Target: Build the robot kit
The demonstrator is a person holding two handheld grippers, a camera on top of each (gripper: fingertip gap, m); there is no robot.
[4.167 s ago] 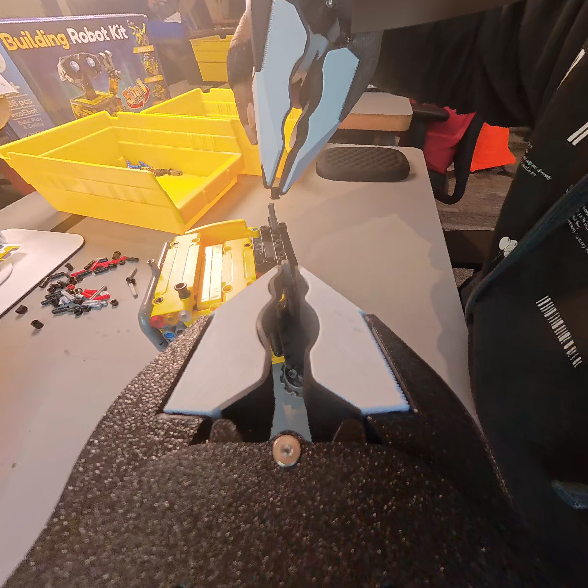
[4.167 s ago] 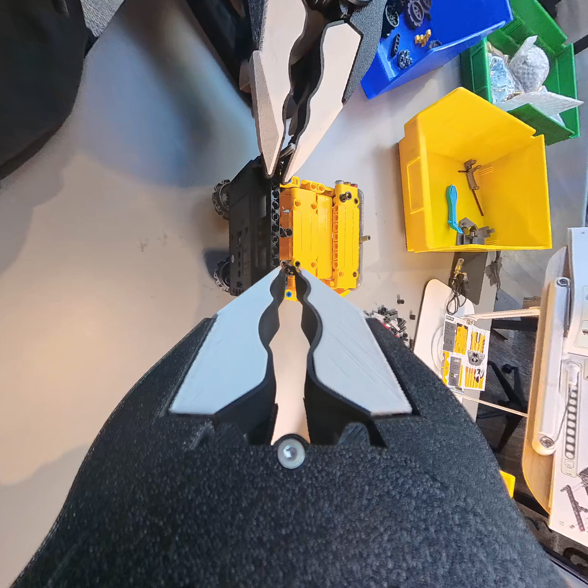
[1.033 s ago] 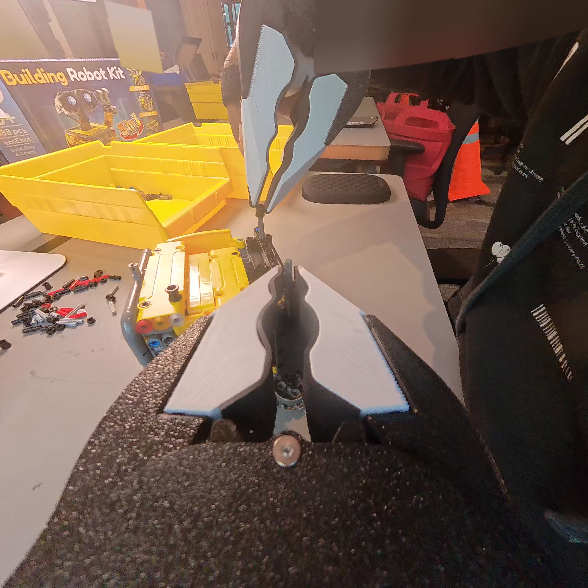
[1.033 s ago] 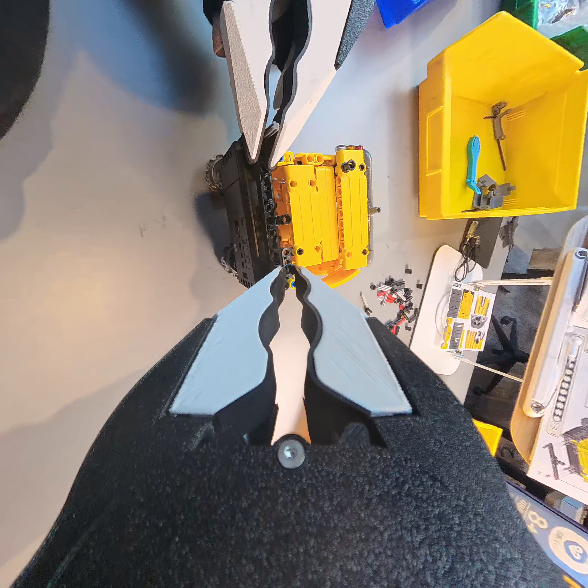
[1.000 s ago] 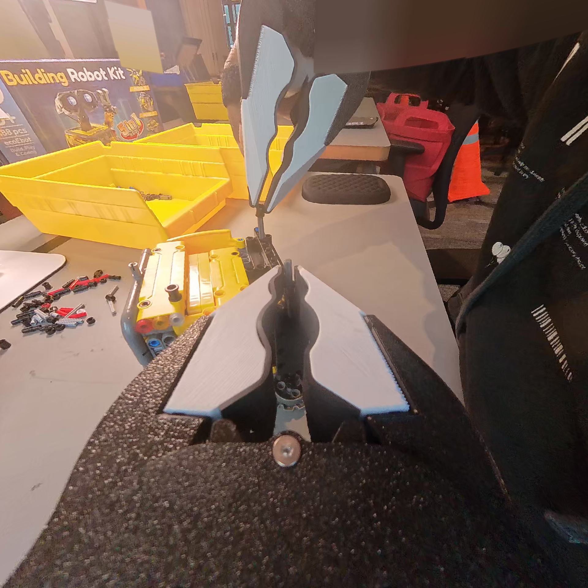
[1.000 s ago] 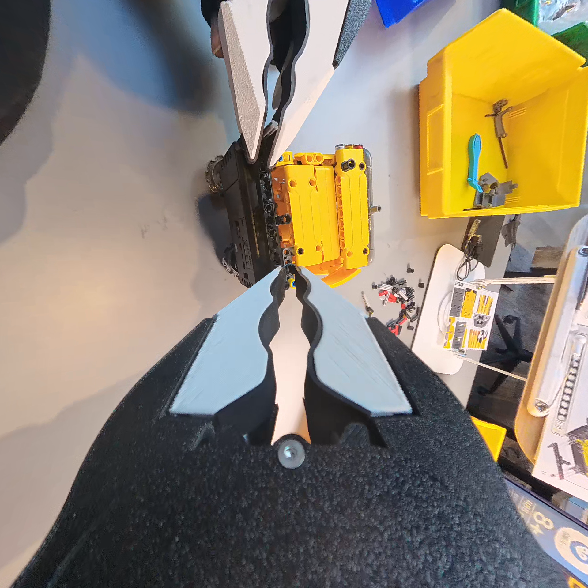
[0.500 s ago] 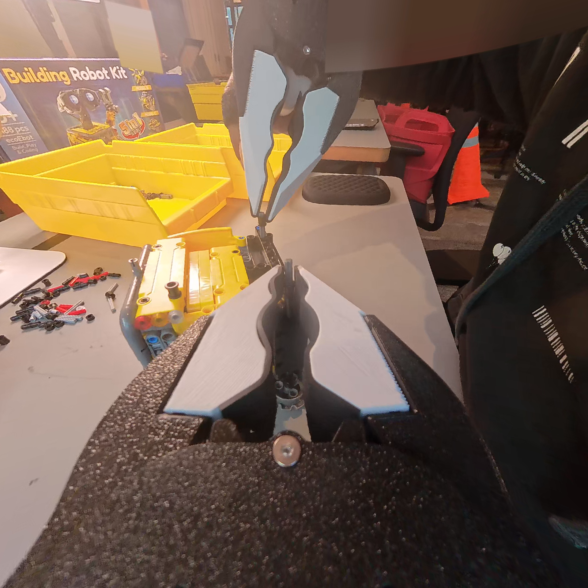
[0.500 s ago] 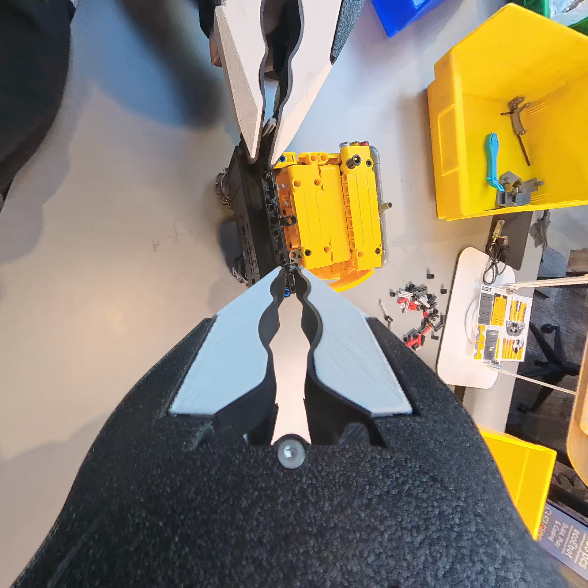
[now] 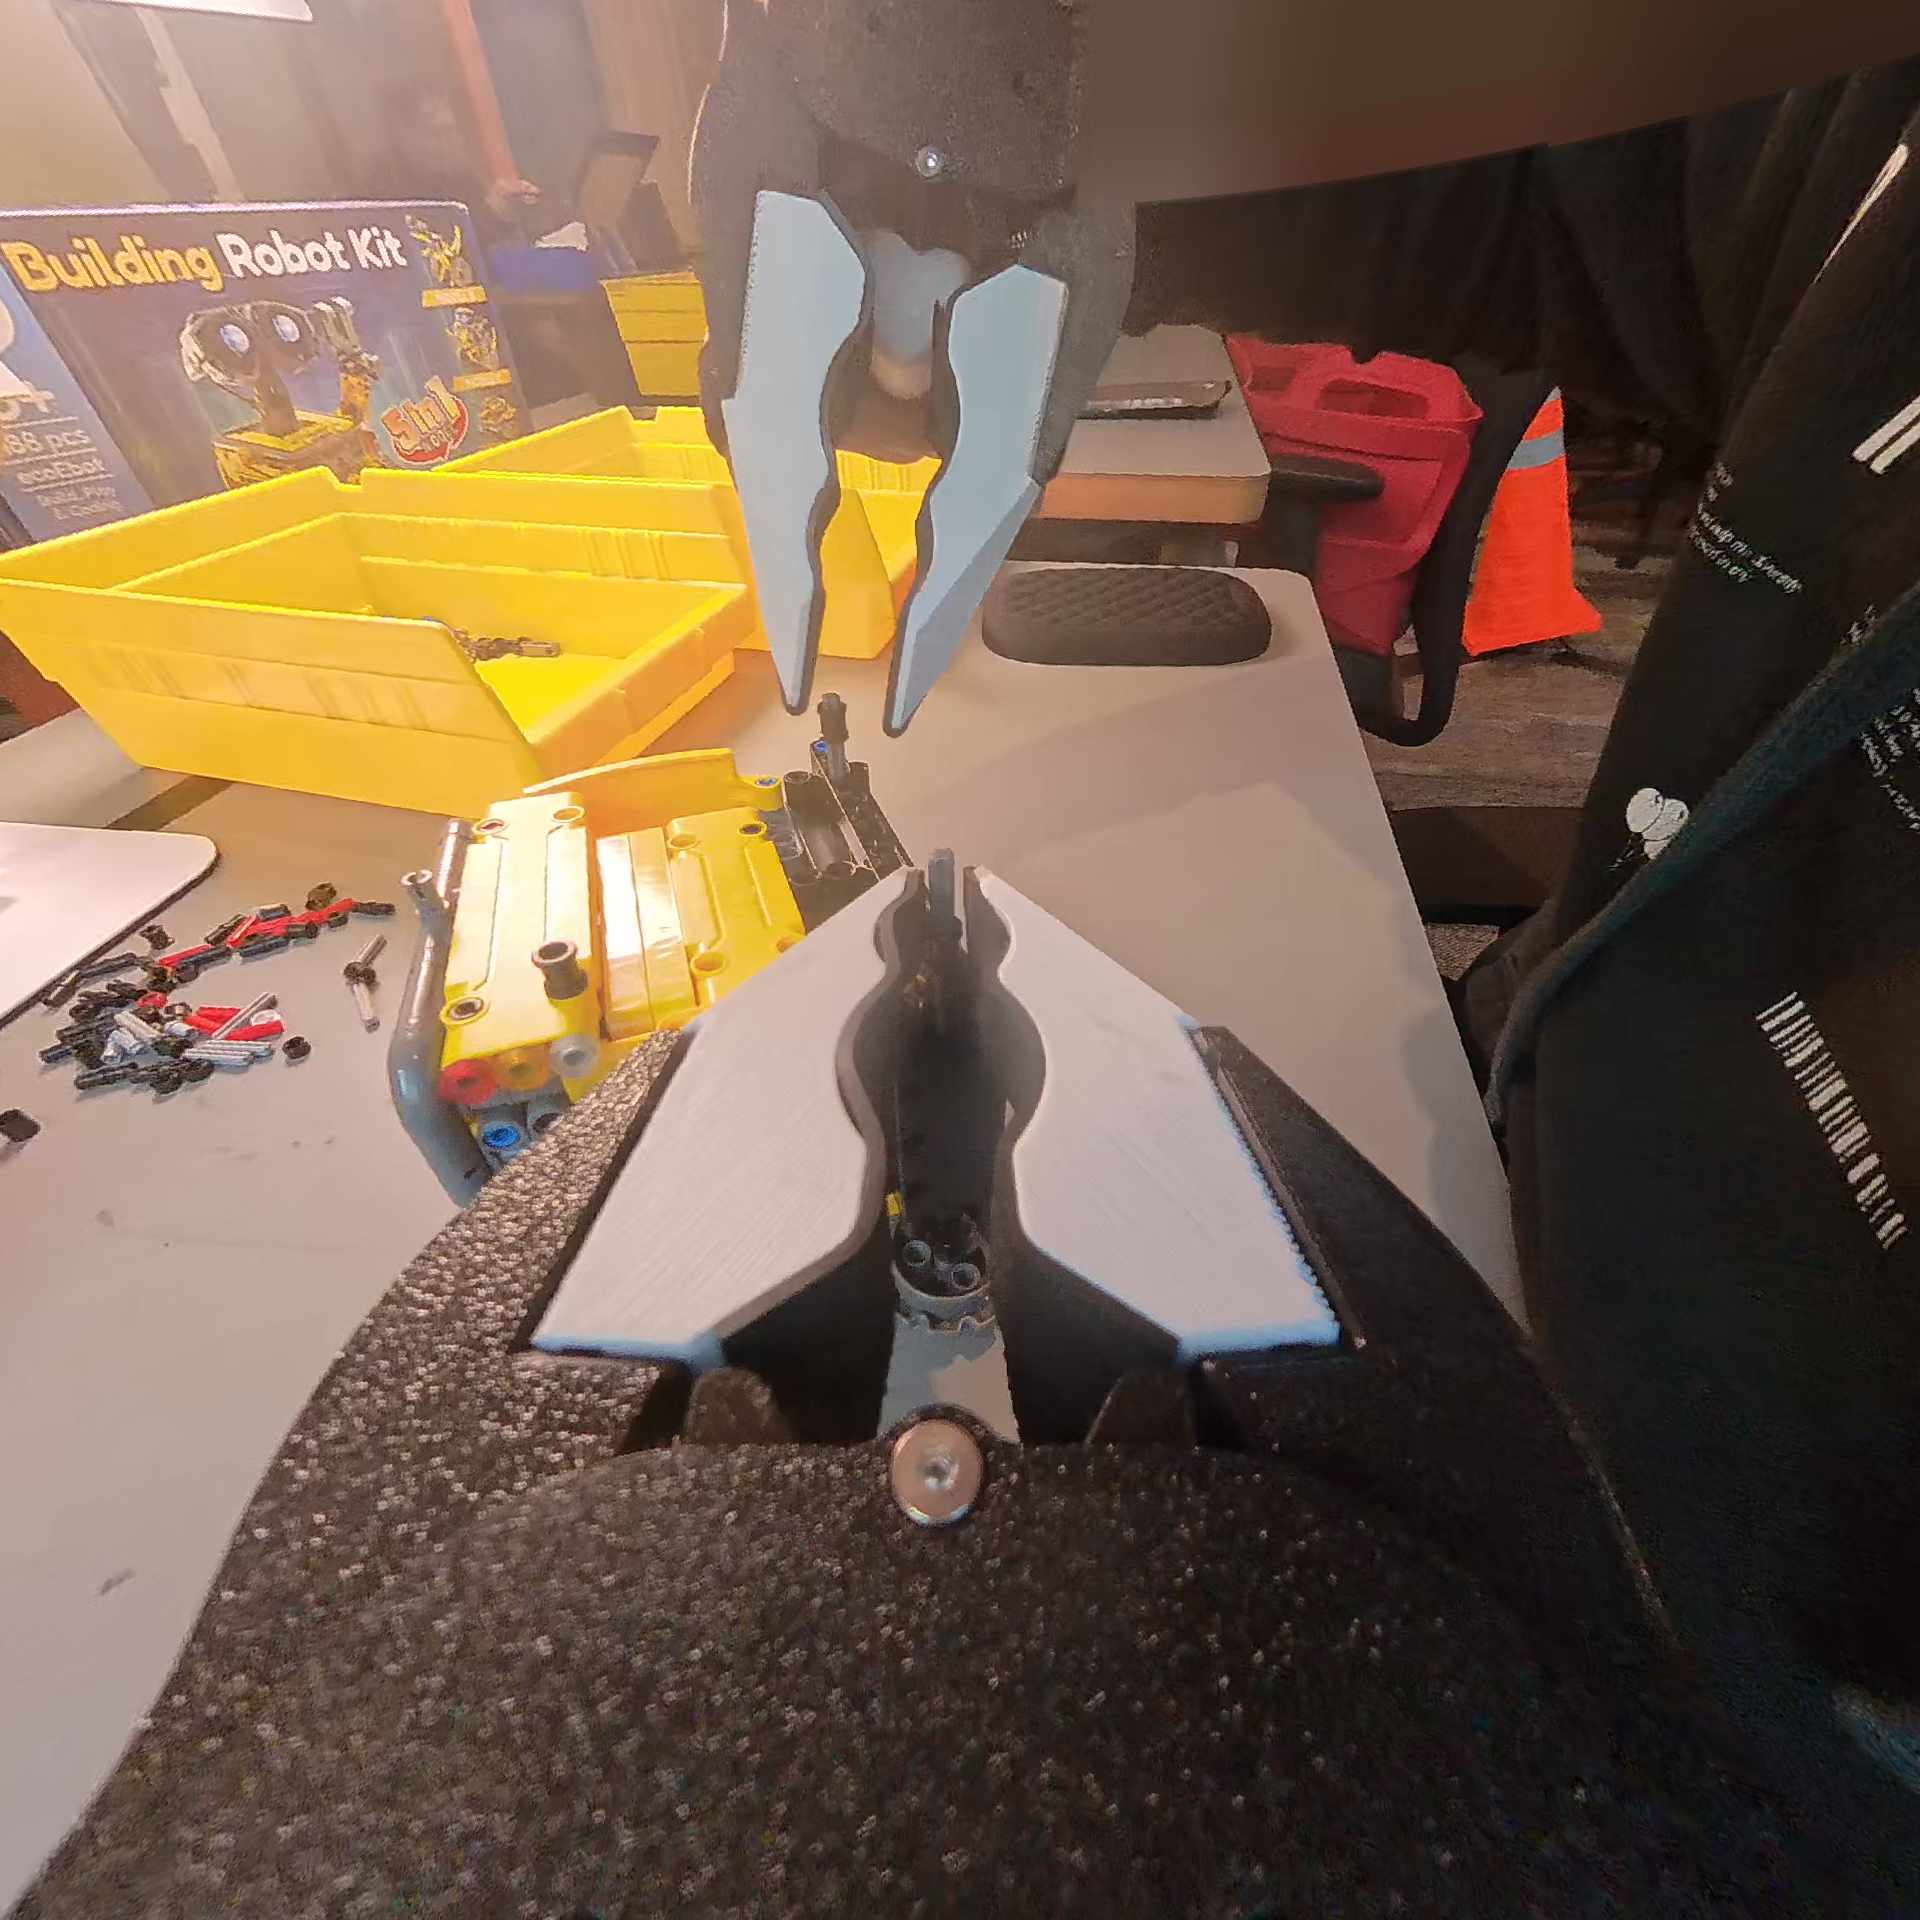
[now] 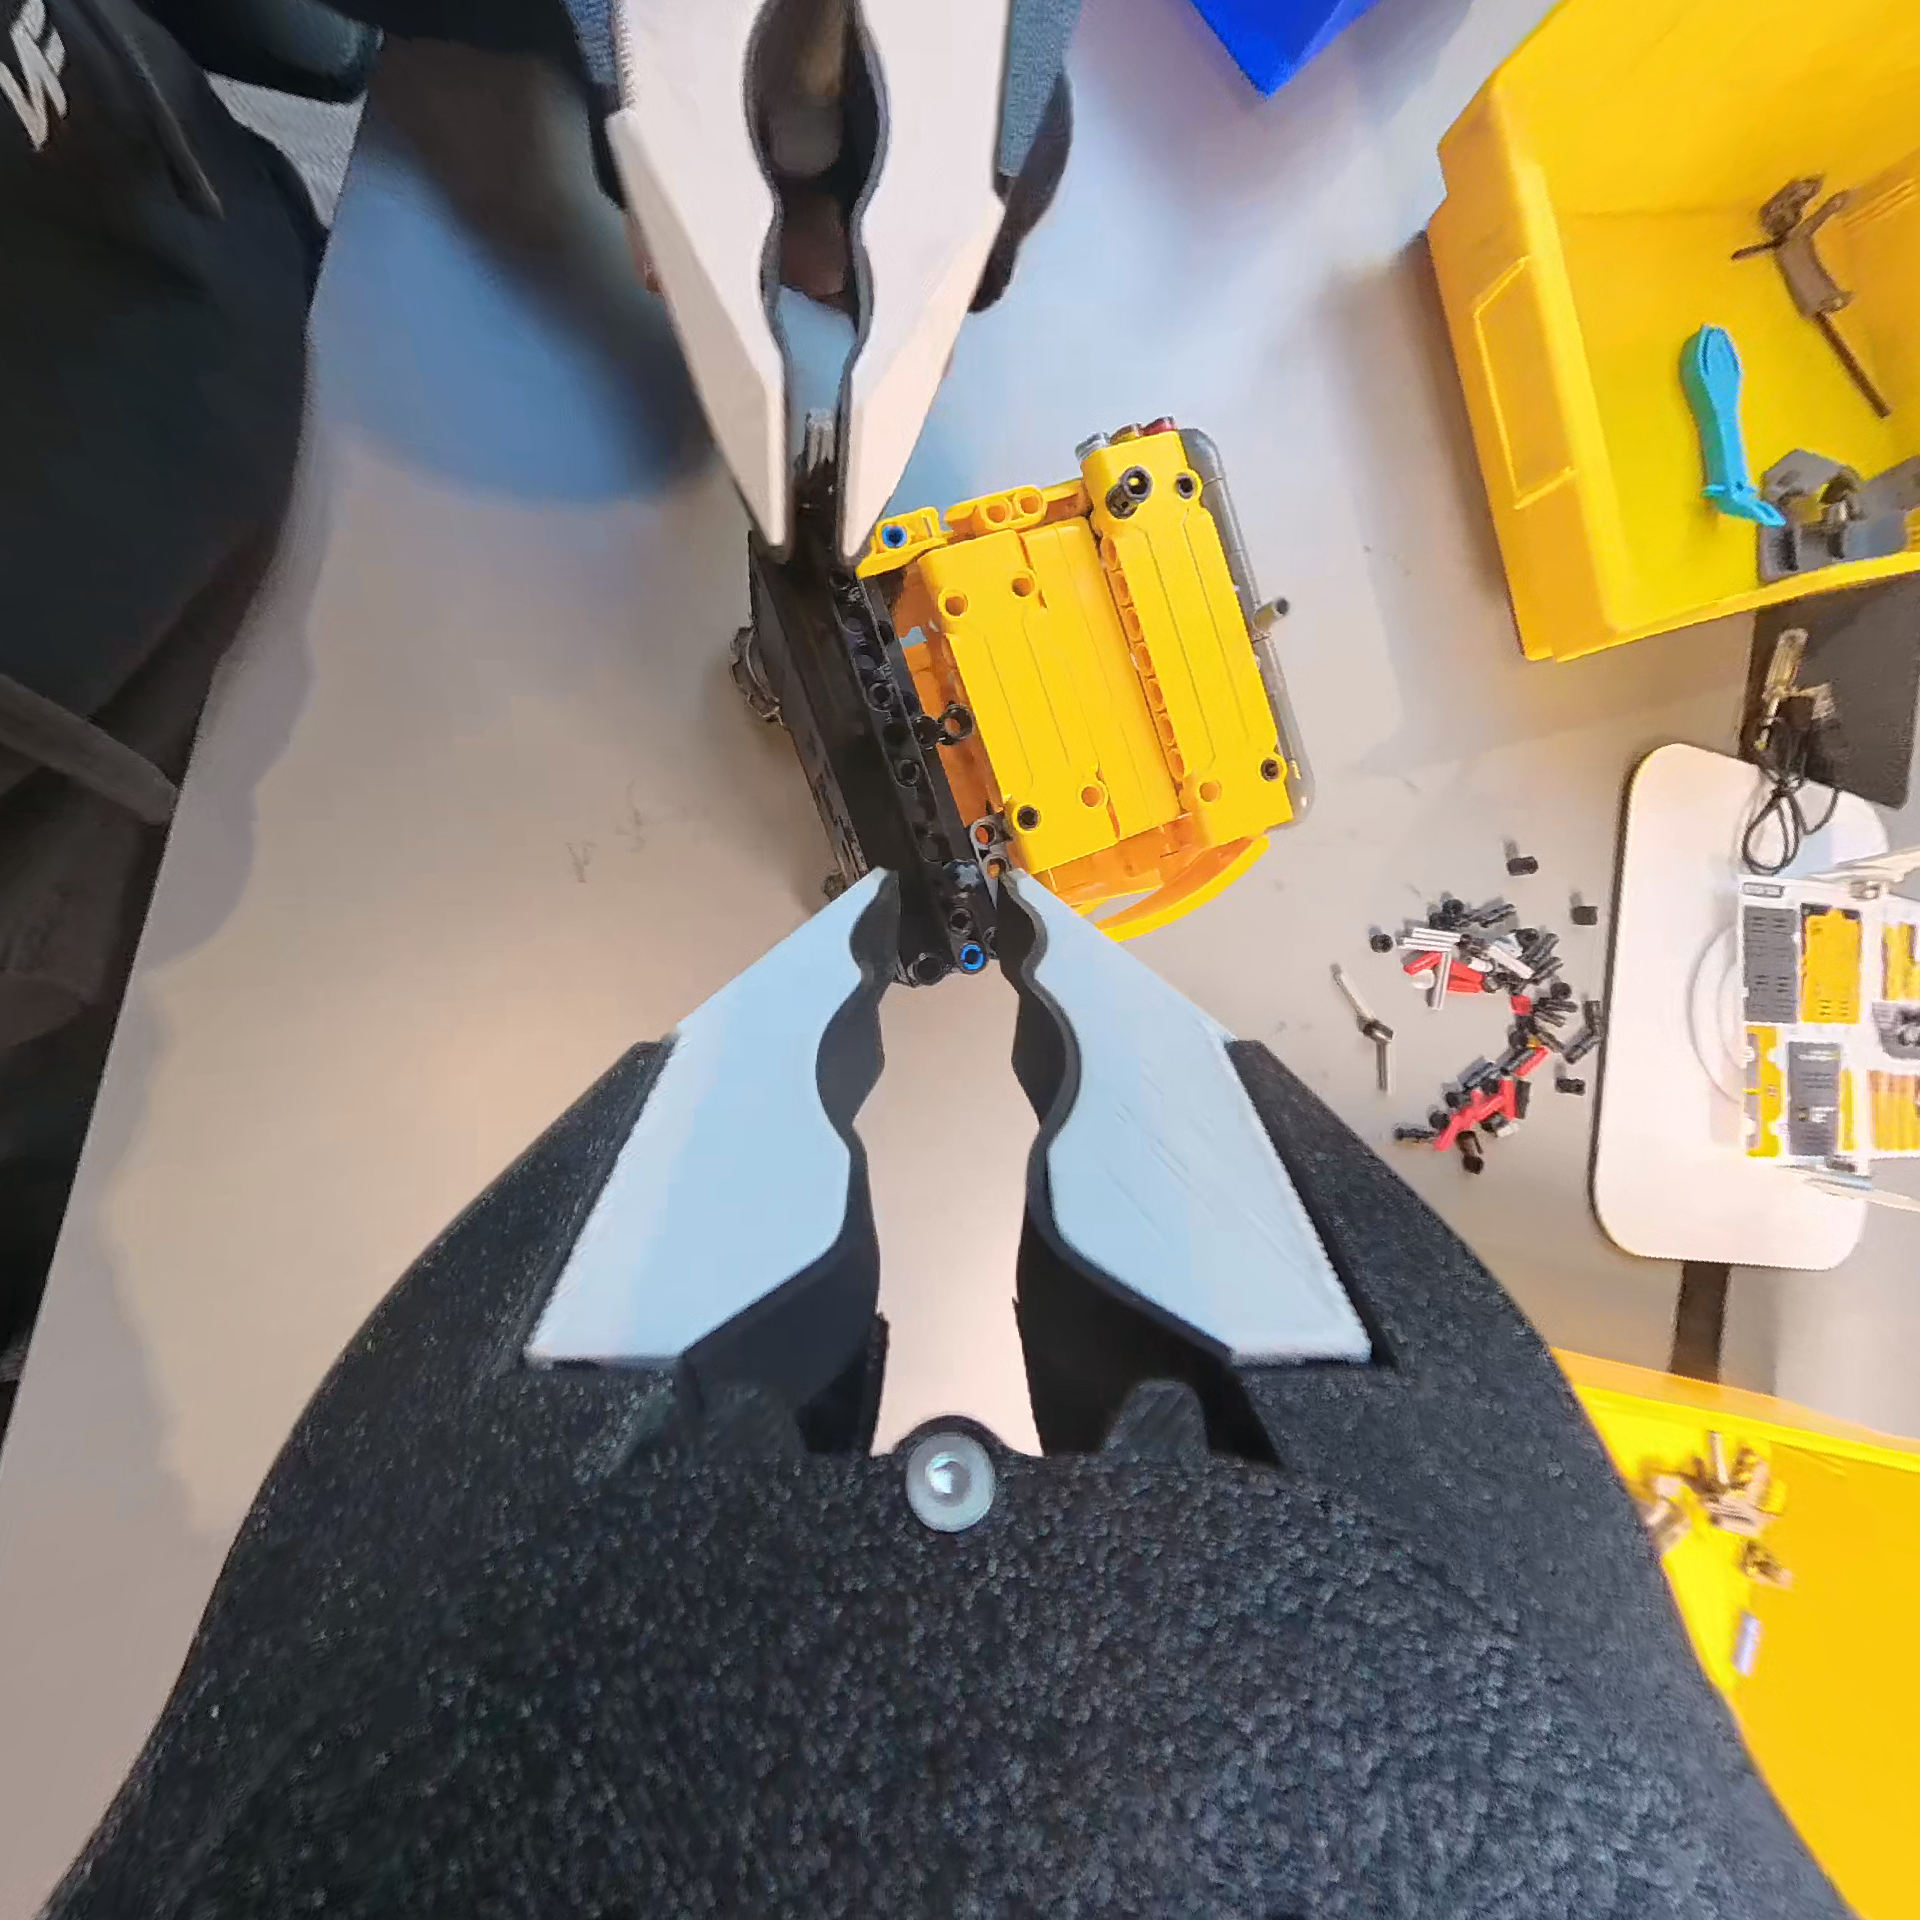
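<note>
The left hand-held gripper [image 9: 940, 894] pinches the black beam [image 10: 894, 727] of the yellow model [image 10: 1091, 686] on the desk [image 10: 436, 831]. The right hand-held gripper [image 10: 940, 894], fingers spread, straddles the beam's other end, near a black pin [image 9: 831, 717].

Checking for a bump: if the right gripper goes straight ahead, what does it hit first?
Probably the black beam of the yellow model; its end sits between the open jaws of the right gripper.
</note>
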